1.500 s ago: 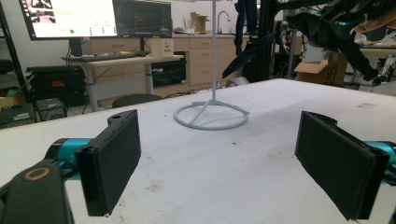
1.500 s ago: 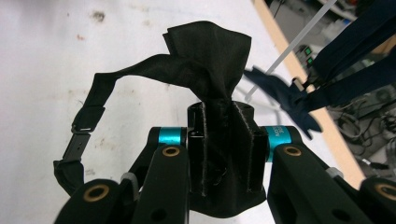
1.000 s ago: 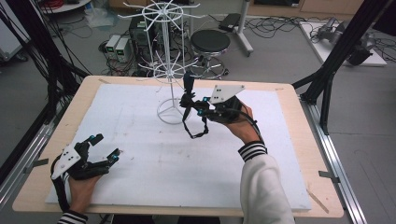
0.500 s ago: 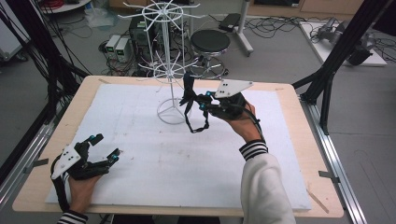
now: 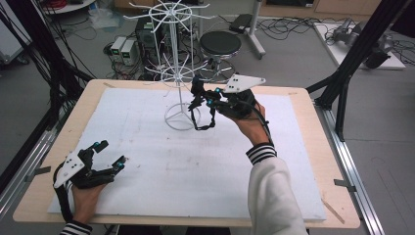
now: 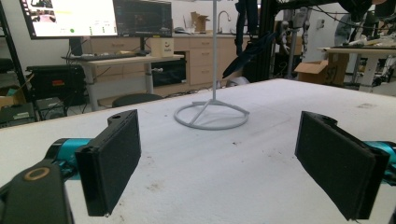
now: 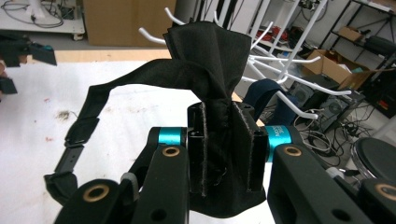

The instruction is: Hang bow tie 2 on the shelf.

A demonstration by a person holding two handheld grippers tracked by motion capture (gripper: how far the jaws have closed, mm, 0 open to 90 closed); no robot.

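Note:
My right gripper (image 5: 198, 94) is shut on a bunched black fabric piece (image 7: 210, 60), held above the table just right of the white wire rack (image 5: 172, 73). The black strap (image 5: 209, 122) of the fabric hangs down in a loop toward the mat. In the right gripper view the rack's white hooks (image 7: 299, 84) reach out just behind the fabric, and whether they touch it is hidden. My left gripper (image 5: 111, 153) rests open at the near left of the table, with nothing between its pads (image 6: 112, 163). Ahead of it stands the rack's ring base (image 6: 212, 114).
A white mat (image 5: 147, 161) covers the wooden table (image 5: 313, 161). Behind the table are a black stool (image 5: 220, 44), computer boxes and cables on the floor. Black frame posts (image 5: 352, 63) stand at the right, and a metal rail (image 5: 357, 186) runs along the right edge.
My right gripper has lifted the black fabric up and slightly away from me, closer to the rack's lower hooks. The left gripper has stayed put.

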